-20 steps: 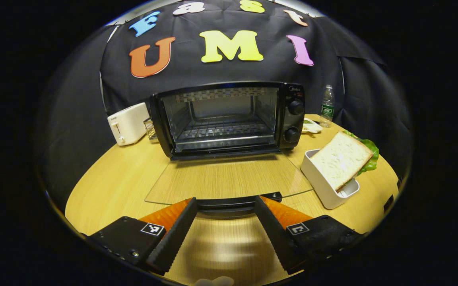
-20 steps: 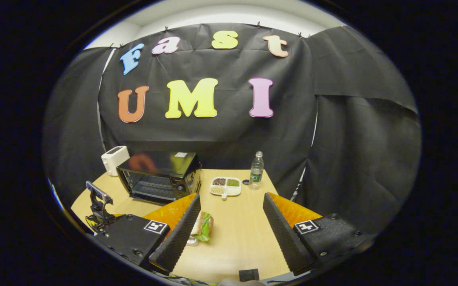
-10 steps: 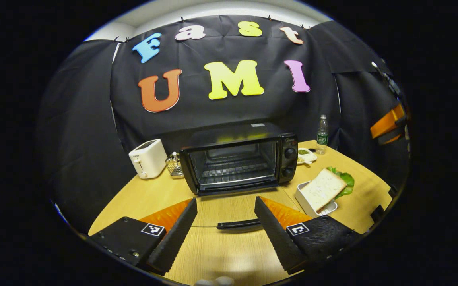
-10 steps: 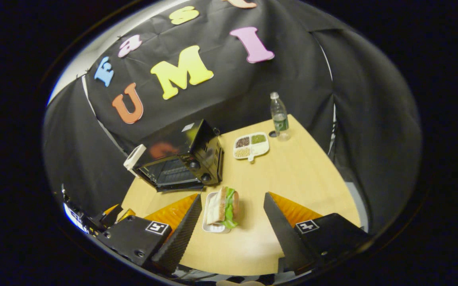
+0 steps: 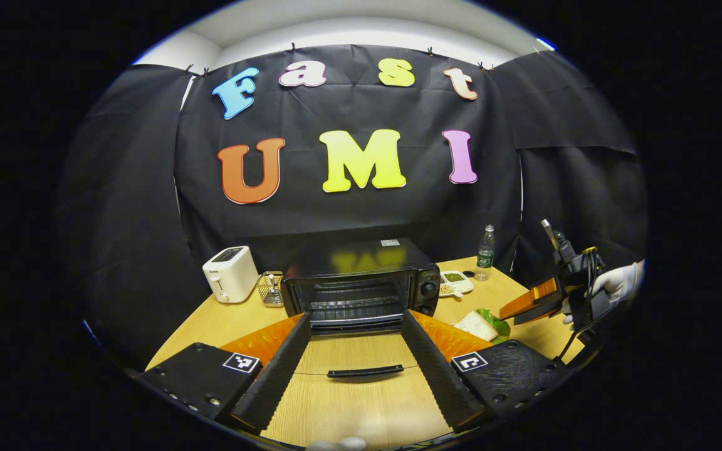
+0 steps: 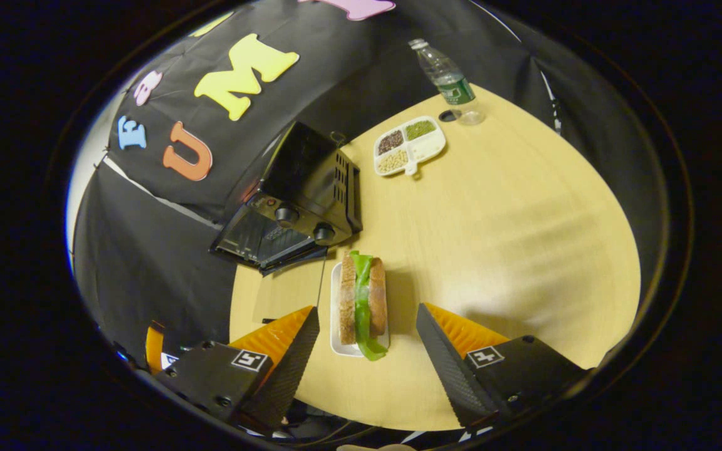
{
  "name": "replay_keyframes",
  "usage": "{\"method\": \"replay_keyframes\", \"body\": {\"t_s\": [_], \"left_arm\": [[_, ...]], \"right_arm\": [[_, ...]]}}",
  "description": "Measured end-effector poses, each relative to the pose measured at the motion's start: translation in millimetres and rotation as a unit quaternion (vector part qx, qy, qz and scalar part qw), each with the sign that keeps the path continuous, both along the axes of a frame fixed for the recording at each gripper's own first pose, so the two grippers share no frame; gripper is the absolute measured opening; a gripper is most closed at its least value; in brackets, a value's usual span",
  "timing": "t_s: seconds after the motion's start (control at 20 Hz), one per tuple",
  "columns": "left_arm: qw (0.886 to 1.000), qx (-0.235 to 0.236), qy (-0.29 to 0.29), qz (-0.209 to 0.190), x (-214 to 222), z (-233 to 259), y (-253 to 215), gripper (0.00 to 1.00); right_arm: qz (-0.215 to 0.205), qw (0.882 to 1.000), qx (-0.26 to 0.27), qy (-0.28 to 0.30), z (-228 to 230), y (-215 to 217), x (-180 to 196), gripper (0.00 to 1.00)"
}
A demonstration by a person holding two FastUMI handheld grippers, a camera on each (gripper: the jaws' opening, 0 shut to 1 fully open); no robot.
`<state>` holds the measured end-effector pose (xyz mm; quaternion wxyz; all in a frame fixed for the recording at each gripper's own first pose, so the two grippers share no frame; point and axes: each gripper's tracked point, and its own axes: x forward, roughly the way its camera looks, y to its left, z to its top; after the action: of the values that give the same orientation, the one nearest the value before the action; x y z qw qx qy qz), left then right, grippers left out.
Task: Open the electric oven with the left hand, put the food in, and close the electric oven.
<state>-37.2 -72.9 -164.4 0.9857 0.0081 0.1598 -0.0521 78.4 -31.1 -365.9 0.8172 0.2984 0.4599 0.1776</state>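
Note:
The black electric oven (image 5: pixel 361 279) stands open at the back of the table. Its glass door (image 5: pixel 361 351) lies flat, handle (image 5: pixel 364 373) toward me. My left gripper (image 5: pixel 355 314) is open and empty, held back above the door handle. A sandwich (image 6: pixel 362 297) with lettuce stands on edge in a white tray (image 6: pixel 336 335) to the right of the oven (image 6: pixel 304 188). My right gripper (image 6: pixel 367 308) is open, tilted down over the sandwich, whose near end shows between the fingertips untouched. In the left gripper view the sandwich (image 5: pixel 477 324) sits below the right gripper (image 5: pixel 533 304).
A white toaster (image 5: pixel 229 272) and a small wire basket (image 5: pixel 269 288) stand left of the oven. A divided dish of grains (image 6: pixel 410 145) and a water bottle (image 6: pixel 449 81) are behind the sandwich. A gloved hand (image 5: pixel 618 285) holds the right gripper.
My left gripper has drawn back and risen away from the lowered oven door. My right gripper has tipped downward and come in over the sandwich.

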Motion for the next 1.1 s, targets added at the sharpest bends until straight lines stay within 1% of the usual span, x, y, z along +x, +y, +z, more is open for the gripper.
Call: {"method": "replay_keyframes", "body": {"t_s": [0.1,0.2,0.25,0.3,0.35,0.4,0.45,0.5,0.55,0.6,0.65,0.7,0.75,0.8,0.9,0.95,1.0,1.05,1.1], "left_arm": [[1.0,-0.003,-0.003,-0.007,0.5,3.7,-5.5,0.95],[1.0,0.001,-0.001,-0.009,0.5,3.7,-5.2,0.96],[1.0,0.001,-0.002,-0.01,0.1,4.7,-6.7,0.95],[1.0,0.001,0.0,-0.012,0.3,4.2,-7.7,0.96],[1.0,0.002,0.001,-0.012,-0.7,3.3,-6.4,0.96],[1.0,0.003,0.003,-0.012,-0.4,2.2,-5.6,0.96],[1.0,0.002,0.005,-0.011,-0.3,0.6,-6.0,0.95],[1.0,0.002,0.006,-0.011,-0.5,-0.3,-6.2,0.96],[1.0,0.003,0.008,-0.01,-1.2,-1.7,-5.6,0.95],[1.0,0.001,0.011,-0.01,-1.5,-2.8,-5.0,0.95],[1.0,0.0,0.012,-0.01,-1.2,-4.1,-4.9,0.95],[1.0,0.0,0.015,-0.01,-1.4,-6.5,-5.0,0.96],[1.0,-0.001,0.015,-0.012,-2.3,-6.0,-5.4,0.96],[1.0,0.0,0.016,-0.012,-2.5,-6.4,-5.9,0.95],[1.0,0.002,0.017,-0.013,-3.1,-8.3,-4.3,0.96],[1.0,0.002,0.017,-0.013,-2.5,-8.8,-3.4,0.96],[1.0,0.001,0.019,-0.012,-2.9,-12.3,-2.9,0.96],[1.0,-0.001,0.019,-0.012,-4.2,-13.2,-1.9,0.96],[1.0,-0.002,0.021,-0.011,-4.6,-14.4,-0.8,0.96]], "right_arm": [[0.026,0.999,-0.001,0.018,-10.6,9.2,5.3,0.99],[0.043,0.998,-0.004,0.034,-19.3,14.2,10.4,0.99],[0.045,0.998,-0.006,0.038,-22.0,16.2,14.5,0.92],[0.05,0.998,-0.004,0.044,-23.0,19.1,16.9,0.92],[0.054,0.997,0.0,0.05,-25.0,22.9,19.6,0.99],[0.059,0.997,0.004,0.057,-27.0,27.4,20.0,0.99],[0.064,0.996,0.005,0.067,-30.6,31.0,20.8,0.97],[0.07,0.995,0.008,0.075,-33.5,34.6,20.1,0.88],[0.07,0.994,0.009,0.081,-35.7,36.7,21.1,0.86],[0.069,0.994,0.012,0.083,-36.5,38.4,22.1,0.93],[0.068,0.994,0.011,0.084,-38.4,38.6,24.9,0.83],[0.066,0.994,0.008,0.087,-41.3,37.1,26.6,0.71],[0.062,0.994,0.013,0.089,-43.7,38.5,27.2,0.68],[0.063,0.993,0.016,0.095,-43.7,38.3,23.9,0.55],[0.068,0.993,0.02,0.095,-41.7,38.8,25.5,0.49],[0.071,0.993,0.02,0.094,-42.4,40.4,24.4,0.43],[0.074,0.993,0.017,0.092,-42.6,39.7,24.7,0.43],[0.076,0.993,0.017,0.092,-43.0,41.1,24.7,0.39],[0.074,0.993,0.016,0.092,-43.7,41.2,24.7,0.37]]}}
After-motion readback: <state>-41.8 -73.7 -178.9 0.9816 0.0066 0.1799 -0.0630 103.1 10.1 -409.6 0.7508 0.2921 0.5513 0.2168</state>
